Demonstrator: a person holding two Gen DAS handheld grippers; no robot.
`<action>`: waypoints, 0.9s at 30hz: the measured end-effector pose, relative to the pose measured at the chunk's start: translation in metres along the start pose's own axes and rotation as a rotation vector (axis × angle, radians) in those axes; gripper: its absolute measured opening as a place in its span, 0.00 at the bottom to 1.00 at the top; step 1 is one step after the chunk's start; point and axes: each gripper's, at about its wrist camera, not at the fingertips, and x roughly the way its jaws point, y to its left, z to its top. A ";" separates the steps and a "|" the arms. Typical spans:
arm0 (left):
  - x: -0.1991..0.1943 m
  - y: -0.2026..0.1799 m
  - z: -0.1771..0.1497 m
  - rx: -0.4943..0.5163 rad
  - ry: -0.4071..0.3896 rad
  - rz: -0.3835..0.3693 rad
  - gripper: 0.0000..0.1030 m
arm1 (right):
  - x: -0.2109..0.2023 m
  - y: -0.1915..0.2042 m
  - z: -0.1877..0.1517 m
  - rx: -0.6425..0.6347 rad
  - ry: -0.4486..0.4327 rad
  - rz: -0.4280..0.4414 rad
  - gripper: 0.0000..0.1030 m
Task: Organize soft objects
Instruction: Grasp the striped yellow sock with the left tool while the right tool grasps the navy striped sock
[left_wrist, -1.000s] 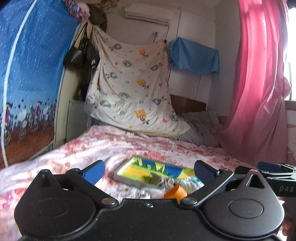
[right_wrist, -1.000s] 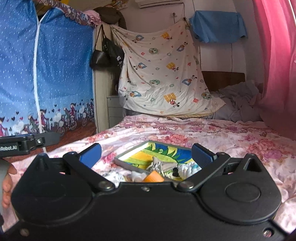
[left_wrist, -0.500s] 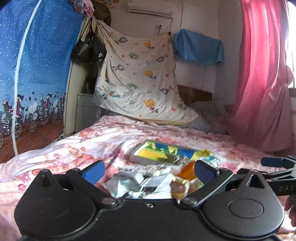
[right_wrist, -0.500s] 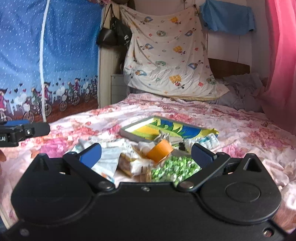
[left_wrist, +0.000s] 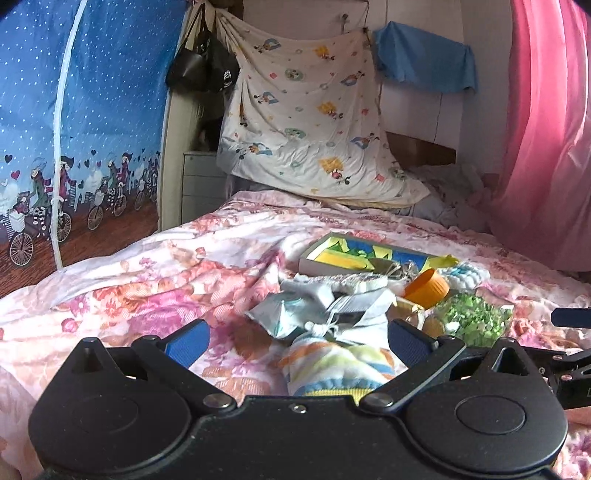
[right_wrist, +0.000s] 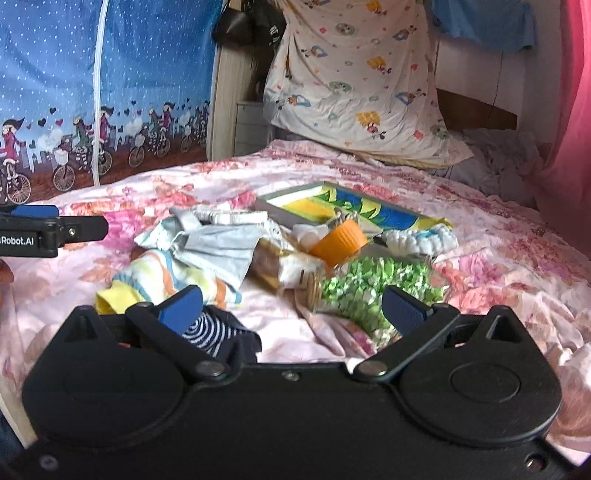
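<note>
A pile of soft things lies on the floral bedspread (left_wrist: 155, 280). A pastel striped sock (left_wrist: 332, 363) (right_wrist: 162, 277) lies nearest, with grey-white cloths (left_wrist: 317, 306) (right_wrist: 218, 243) behind it and a white-blue knitted piece (right_wrist: 421, 238) to the right. A dark striped sock (right_wrist: 210, 332) lies under my right gripper's left finger. My left gripper (left_wrist: 295, 338) is open and empty, just above the pastel sock. My right gripper (right_wrist: 291, 306) is open and empty, low over the pile's near edge.
A flat box with a blue-yellow picture (left_wrist: 369, 254) (right_wrist: 332, 210) lies behind the pile. An orange cap (right_wrist: 338, 240), a jar of green bits (right_wrist: 369, 291) and a brown packet (right_wrist: 273, 266) lie in it. A pink curtain (left_wrist: 546, 129) hangs right, a blue wardrobe (left_wrist: 74, 110) left.
Both grippers have tilted down and moved closer to the pile, which now fills the lower middle of both views. Both stay open.
</note>
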 end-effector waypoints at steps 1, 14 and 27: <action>0.001 -0.001 -0.001 0.000 0.004 0.003 0.99 | -0.001 -0.001 -0.001 0.000 0.005 0.004 0.99; 0.006 0.004 -0.008 -0.004 0.058 0.019 0.99 | 0.000 0.008 -0.018 -0.030 0.072 0.042 0.99; 0.007 -0.006 -0.013 0.100 0.085 -0.054 0.99 | 0.017 0.010 -0.028 -0.033 0.159 0.098 0.99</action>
